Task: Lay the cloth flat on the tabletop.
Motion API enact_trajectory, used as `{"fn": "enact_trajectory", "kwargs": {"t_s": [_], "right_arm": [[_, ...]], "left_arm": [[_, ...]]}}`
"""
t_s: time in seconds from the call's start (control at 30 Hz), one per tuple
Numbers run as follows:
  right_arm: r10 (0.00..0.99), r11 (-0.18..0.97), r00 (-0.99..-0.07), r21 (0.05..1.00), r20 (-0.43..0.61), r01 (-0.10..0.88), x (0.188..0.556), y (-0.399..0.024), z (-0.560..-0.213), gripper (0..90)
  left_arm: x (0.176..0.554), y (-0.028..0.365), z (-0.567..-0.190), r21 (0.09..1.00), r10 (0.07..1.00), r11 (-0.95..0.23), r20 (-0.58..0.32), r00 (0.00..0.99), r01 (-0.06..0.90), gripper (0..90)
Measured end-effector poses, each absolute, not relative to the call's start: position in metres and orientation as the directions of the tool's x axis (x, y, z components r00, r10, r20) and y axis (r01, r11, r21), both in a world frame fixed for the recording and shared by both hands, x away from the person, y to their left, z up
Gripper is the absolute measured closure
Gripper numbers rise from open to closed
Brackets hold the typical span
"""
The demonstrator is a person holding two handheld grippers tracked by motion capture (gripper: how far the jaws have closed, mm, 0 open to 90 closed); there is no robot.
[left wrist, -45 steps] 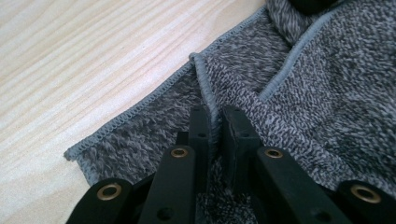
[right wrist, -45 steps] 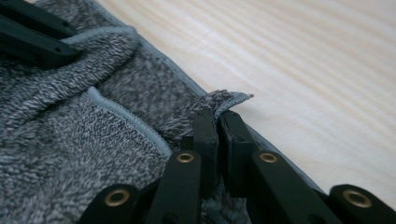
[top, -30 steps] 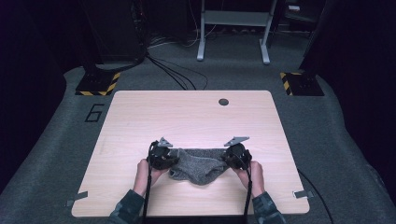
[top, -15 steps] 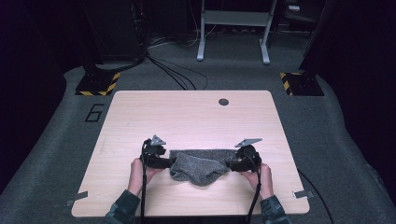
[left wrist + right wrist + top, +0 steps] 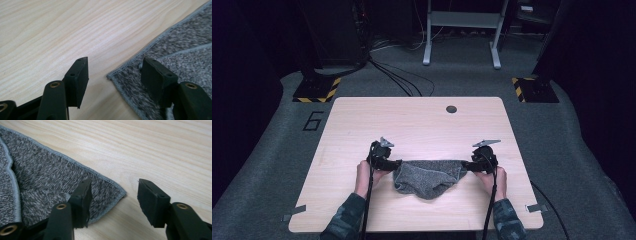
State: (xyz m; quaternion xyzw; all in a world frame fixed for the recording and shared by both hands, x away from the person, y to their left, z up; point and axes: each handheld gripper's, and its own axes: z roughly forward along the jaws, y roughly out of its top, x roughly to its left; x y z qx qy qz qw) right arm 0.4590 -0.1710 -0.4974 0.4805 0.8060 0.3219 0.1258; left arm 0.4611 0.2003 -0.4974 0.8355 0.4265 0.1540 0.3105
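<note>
A grey knitted cloth lies folded on the light wooden table, near its front edge, with its top edge stretched straight. My left gripper is at the cloth's left corner and my right gripper at its right corner. In the left gripper view the stitched corner of the cloth lies flat between the parted jaws of the left gripper, and no pad presses on it. In the right gripper view the other corner of the cloth lies loose between the jaws of the right gripper. Both pairs of jaws opened and have just been closing a little.
A dark round hole sits near the table's far edge. Tape strips mark the front corners. On the carpet behind lie cables, two yellow-and-black striped bases and a white stand.
Both grippers, shut on the cloth's corners a second ago, have let go and stand open. The hands moved apart sideways, and the cloth's top edge now lies stretched wider on the table.
</note>
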Motion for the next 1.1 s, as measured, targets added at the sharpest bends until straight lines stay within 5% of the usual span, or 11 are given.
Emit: {"fn": "enact_trajectory", "kwargs": {"t_s": [0.57, 0.8, 1.1], "right_arm": [[0.828, 0.435, -0.561, 0.615, 0.015, 0.658, 0.461, -0.157, -0.506, 58.9], [0.820, 0.431, -0.572, 0.628, 0.027, 0.648, 0.459, -0.156, -0.507, 72.9], [0.813, 0.416, -0.579, 0.633, 0.063, 0.653, 0.457, -0.156, -0.508, 85.6]], "left_arm": [[0.459, 0.195, -0.509, 0.631, 0.795, -0.479, 0.016, 0.606, 0.611, 53.8], [0.457, 0.192, -0.508, 0.628, 0.789, -0.485, 0.014, 0.615, 0.608, 62.6], [0.449, 0.186, -0.510, 0.649, 0.772, -0.495, 0.023, 0.635, 0.578, 84.6]]}}
